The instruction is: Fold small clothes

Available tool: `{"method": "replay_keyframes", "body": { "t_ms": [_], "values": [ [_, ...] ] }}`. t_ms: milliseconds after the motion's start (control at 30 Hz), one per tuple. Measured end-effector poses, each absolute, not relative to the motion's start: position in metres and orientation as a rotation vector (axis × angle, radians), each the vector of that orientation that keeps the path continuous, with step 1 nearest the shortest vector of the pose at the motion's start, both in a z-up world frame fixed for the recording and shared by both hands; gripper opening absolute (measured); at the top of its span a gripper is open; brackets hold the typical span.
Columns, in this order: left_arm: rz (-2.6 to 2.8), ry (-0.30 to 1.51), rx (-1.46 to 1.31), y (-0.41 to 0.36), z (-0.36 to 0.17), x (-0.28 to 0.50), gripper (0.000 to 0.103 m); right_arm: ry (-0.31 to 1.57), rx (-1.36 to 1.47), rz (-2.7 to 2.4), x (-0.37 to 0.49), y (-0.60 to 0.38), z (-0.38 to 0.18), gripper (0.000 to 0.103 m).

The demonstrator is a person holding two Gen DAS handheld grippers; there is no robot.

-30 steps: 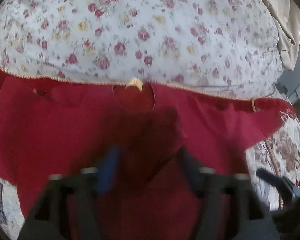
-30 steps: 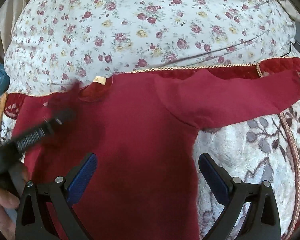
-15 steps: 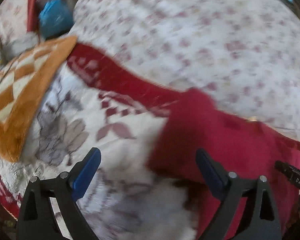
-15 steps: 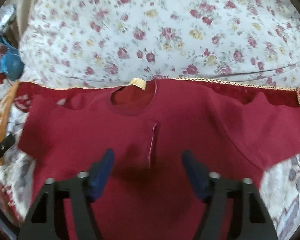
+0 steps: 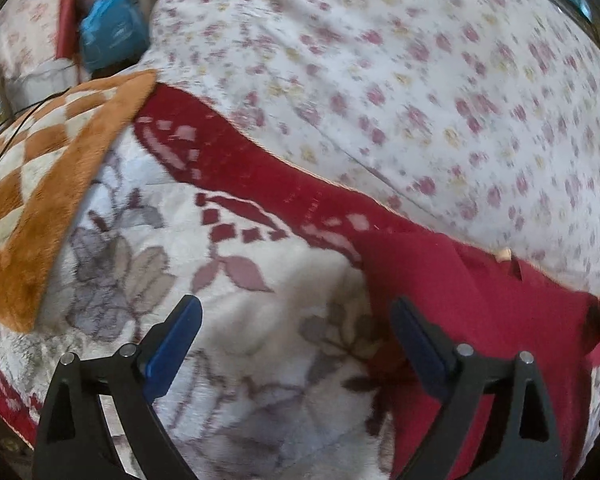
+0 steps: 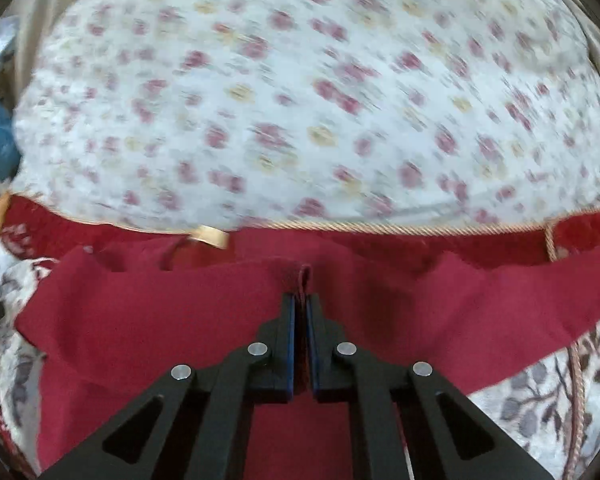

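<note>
A small dark red long-sleeved shirt (image 6: 148, 320) lies on a patterned blanket, its neck with a tan label (image 6: 210, 236) toward a flowered cushion. My right gripper (image 6: 300, 304) is shut on a pinched fold of the shirt's front, just below the neck. In the left wrist view the shirt (image 5: 480, 312) lies at the right. My left gripper (image 5: 296, 320) is open and empty above the blanket at the shirt's left edge; its right finger is over the red cloth.
A large white cushion with red and yellow flowers (image 6: 300, 100) fills the far side. The grey-leaf blanket with a red border (image 5: 220, 256) lies under the shirt. An orange checked blanket (image 5: 32, 184) and a blue bag (image 5: 112, 36) are at the far left.
My right gripper has gone from open above the shirt to shut on a fold of its front. My left gripper has swung left off the shirt to its left edge, open.
</note>
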State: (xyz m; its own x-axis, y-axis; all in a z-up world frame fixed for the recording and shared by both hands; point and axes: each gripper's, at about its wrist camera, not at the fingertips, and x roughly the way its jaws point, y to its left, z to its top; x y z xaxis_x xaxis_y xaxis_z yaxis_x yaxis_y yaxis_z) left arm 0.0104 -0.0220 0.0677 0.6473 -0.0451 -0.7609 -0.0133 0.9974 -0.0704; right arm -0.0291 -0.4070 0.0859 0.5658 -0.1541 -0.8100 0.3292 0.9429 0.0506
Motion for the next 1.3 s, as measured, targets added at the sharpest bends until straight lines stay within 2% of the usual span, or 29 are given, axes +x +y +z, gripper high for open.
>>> {"method": "replay_keyframes", "body": {
  "t_ms": [267, 367, 433, 500, 533, 667, 900, 1000, 1100, 1133, 1267, 1300],
  "values": [
    [-0.068, 0.827, 0.023, -0.061, 0.064, 0.012, 0.095, 0.971, 0.140, -0.394, -0.029, -0.427, 0.061, 0.006],
    [-0.044, 0.870, 0.117, -0.074, 0.050, 0.020, 0.095, 1.014, 0.151, -0.377, -0.025, -0.433, 0.056, 0.008],
    [-0.002, 0.932, 0.205, -0.080, 0.035, 0.028, 0.095, 0.995, 0.185, -0.419, -0.033, -0.439, 0.065, 0.019],
    [0.007, 0.945, 0.184, -0.074, 0.031, 0.028, 0.095, 0.928, 0.203, -0.426, -0.044, -0.435, 0.083, 0.047],
    [0.011, 0.942, 0.167, -0.071, 0.034, 0.027, 0.095, 0.906, 0.215, -0.383, -0.045, -0.429, 0.090, 0.050],
    [0.036, 0.920, 0.177, -0.067, 0.040, 0.025, 0.095, 0.919, 0.268, -0.105, -0.026, -0.381, 0.095, 0.050],
    [0.021, 0.962, 0.190, -0.069, 0.026, 0.031, 0.095, 1.032, 0.150, 0.059, 0.041, -0.289, 0.044, 0.050],
    [0.022, 0.965, 0.201, -0.070, 0.027, 0.033, 0.095, 1.029, 0.085, -0.010, 0.051, -0.283, 0.029, 0.050],
    [0.025, 0.959, 0.182, -0.068, 0.032, 0.032, 0.095, 1.042, 0.097, -0.016, 0.036, -0.286, 0.040, 0.051],
    [0.026, 0.954, 0.178, -0.068, 0.034, 0.032, 0.095, 1.042, 0.099, -0.006, 0.029, -0.288, 0.045, 0.052],
    [0.013, 0.908, 0.118, -0.065, 0.051, 0.025, 0.095, 1.028, 0.060, -0.097, -0.008, -0.306, 0.047, 0.076],
    [0.011, 0.894, 0.104, -0.065, 0.056, 0.023, 0.095, 1.055, 0.067, -0.104, -0.013, -0.312, 0.040, 0.076]
  ]
}}
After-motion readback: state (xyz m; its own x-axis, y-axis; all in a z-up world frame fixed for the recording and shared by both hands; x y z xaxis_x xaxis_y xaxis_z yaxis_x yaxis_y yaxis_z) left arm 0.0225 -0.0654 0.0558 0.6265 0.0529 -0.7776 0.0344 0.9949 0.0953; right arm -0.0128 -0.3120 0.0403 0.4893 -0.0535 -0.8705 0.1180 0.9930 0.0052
